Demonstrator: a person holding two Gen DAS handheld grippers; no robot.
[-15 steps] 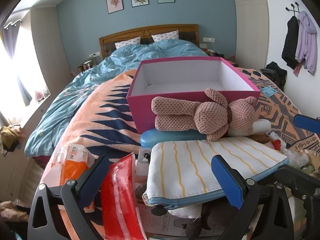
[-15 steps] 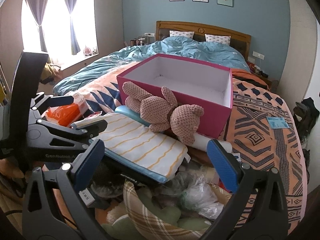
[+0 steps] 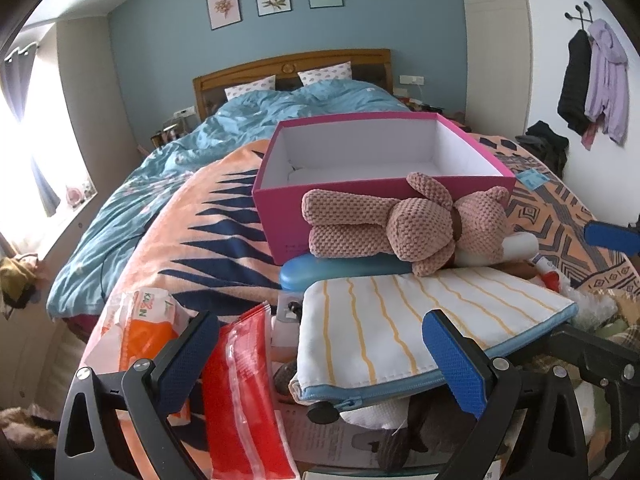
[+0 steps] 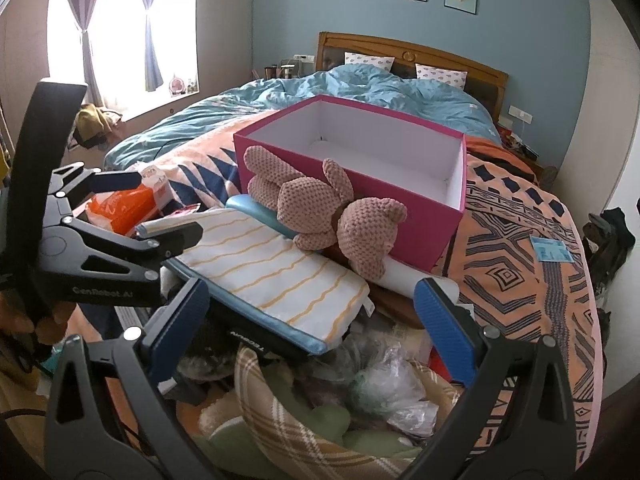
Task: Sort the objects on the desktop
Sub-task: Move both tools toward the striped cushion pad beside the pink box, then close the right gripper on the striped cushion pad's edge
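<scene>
Pink box (image 3: 384, 204) on bed (image 3: 208, 240), nothing visible inside; plush (image 3: 404, 224) against its wall; both tongs (image 3: 320, 356) (image 4: 310, 312) wide.

The plush toy (image 3: 404, 224) lies against the box's (image 3: 276, 220) near wall, the striped pouch (image 3: 400, 332) nearer, packets (image 3: 240, 392) left.

Raised lettering reading "GenRobot.AI" is showing on the black frame of the left gripper (image 4: 160, 208) in the right wrist view. Orange and green letters, seemingly "KUZIN" but partly creased, are running sideways on the white-and-orange packet (image 3: 146, 320); print on the paper sheet (image 3: 320, 436) is staying too small to read.
</scene>
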